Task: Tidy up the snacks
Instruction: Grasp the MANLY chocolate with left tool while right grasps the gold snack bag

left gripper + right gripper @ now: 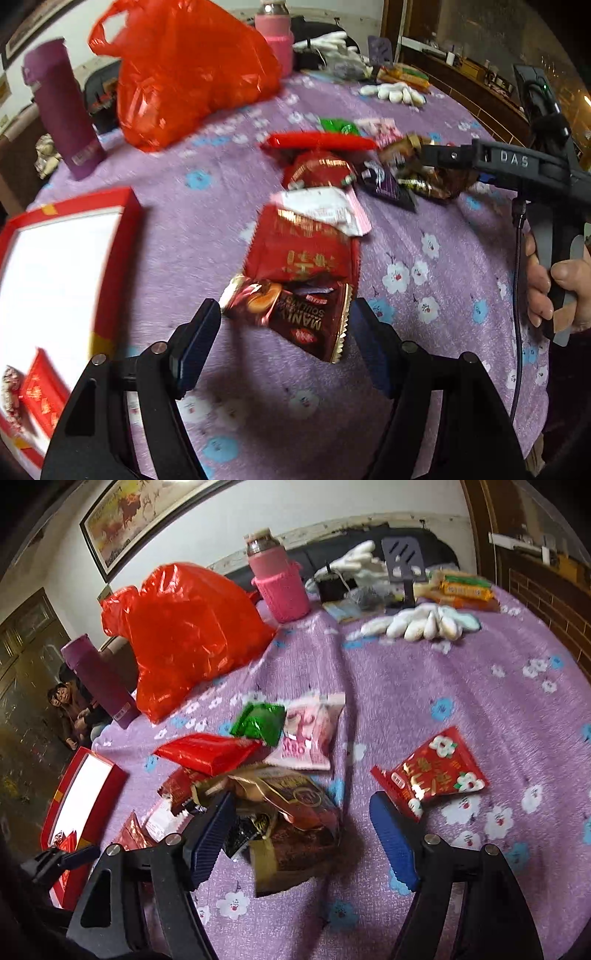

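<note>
Snack packets lie scattered on a purple flowered tablecloth [207,236]. My left gripper [286,332] is open, its fingers either side of a dark red "Manly" cake packet [295,314] that lies against a larger red packet [303,243]. A red box with a white inside [122,243] stands to the left and holds a few red packets [37,398]. My right gripper [303,830] is open over a brown and gold packet [291,812]. Around it lie a red flower-print packet [432,771], a pink packet [310,734], a green packet [258,720] and a plain red packet [207,753].
A big red plastic bag [188,635], a purple flask [99,679] and a pink-sleeved flask [280,587] stand at the far side. White gloves [421,624] and snack bars [461,587] lie at the back right. A person [70,705] sits beyond the table's left edge.
</note>
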Demonstrator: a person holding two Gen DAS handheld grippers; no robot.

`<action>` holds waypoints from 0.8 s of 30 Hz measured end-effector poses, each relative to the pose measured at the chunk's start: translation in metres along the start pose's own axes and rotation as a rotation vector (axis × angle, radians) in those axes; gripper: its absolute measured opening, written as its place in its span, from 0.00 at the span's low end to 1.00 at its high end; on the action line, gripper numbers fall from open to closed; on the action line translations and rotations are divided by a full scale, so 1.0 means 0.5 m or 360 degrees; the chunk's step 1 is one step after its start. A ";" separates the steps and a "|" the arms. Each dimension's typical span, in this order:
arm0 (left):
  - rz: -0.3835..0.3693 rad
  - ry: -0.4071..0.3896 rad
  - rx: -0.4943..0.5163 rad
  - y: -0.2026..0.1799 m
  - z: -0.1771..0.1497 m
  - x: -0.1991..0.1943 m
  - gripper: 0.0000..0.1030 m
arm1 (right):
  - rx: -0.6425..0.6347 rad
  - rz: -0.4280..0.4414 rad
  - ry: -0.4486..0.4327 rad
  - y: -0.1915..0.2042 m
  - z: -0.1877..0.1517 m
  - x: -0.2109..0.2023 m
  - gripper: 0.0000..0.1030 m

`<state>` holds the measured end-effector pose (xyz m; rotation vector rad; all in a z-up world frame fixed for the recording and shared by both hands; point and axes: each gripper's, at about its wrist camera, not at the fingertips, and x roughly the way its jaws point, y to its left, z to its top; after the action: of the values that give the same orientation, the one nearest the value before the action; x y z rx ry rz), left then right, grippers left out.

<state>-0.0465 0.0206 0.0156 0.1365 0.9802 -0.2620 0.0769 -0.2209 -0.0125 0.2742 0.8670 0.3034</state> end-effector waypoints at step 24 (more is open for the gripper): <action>-0.0105 -0.0104 0.0067 -0.012 -0.017 -0.010 0.38 | 0.0170 0.0234 0.0067 -0.025 -0.005 0.022 0.35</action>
<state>-0.0578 0.0175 0.0149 0.1330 0.9157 -0.3460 0.0835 -0.2279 -0.0260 0.4333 0.9077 0.4016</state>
